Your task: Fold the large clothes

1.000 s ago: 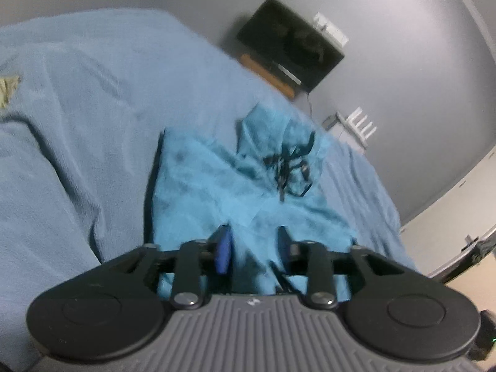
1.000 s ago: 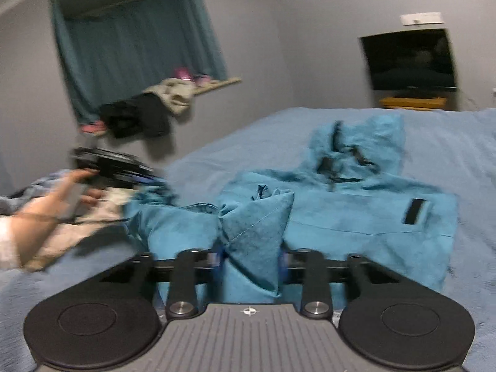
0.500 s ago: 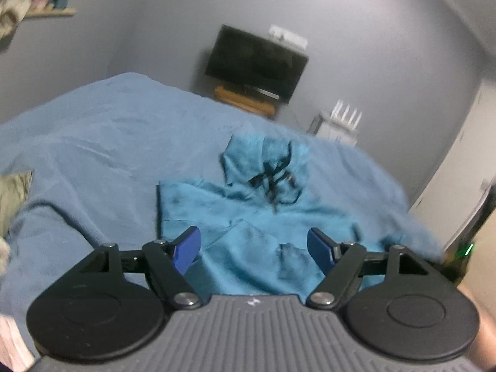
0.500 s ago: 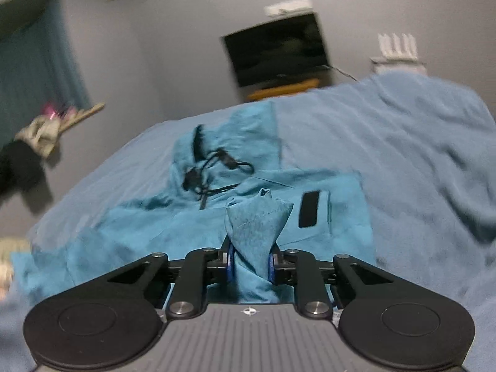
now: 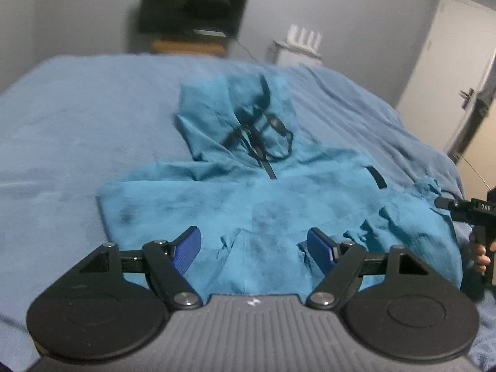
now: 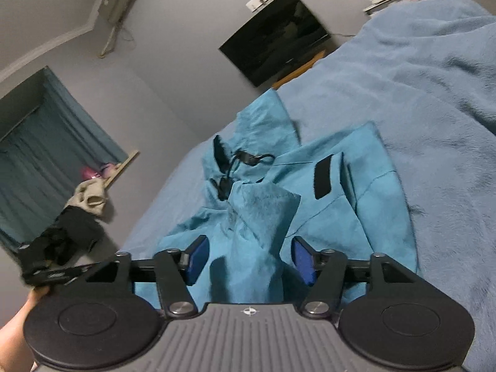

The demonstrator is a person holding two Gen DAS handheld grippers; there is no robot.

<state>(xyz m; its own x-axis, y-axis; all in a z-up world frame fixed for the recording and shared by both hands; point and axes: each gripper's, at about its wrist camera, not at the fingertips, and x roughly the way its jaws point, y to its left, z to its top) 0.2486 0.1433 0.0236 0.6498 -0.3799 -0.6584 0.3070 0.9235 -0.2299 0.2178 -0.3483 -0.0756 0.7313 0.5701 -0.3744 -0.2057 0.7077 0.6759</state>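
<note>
So I've got the teal hoodie lying face up in the middle of the blue blanket on the bed, hood pointing toward the far wall where the dark TV hangs. The black drawstrings are tangled in a loop just under the hood, and there's a small black patch on the chest.

My left gripper has its jaws standing wide apart over the bottom hem, nothing between the blue pads, just hovering above the fabric.

My right gripper has jaws that have just been opening. A bunched-up peak of the sleeve stands between the pads, but there's a visible gap on both sides, so they aren't squeezing it. The rest of the sleeve is draped across the body of the hoodie.

From the left wrist view I can spot the right gripper at the far right edge next to the rumpled sleeve, with fingers wrapped round its handle. Over in the right view there's a pile of clothes by the curtained window. Left view is pretty blurry.
</note>
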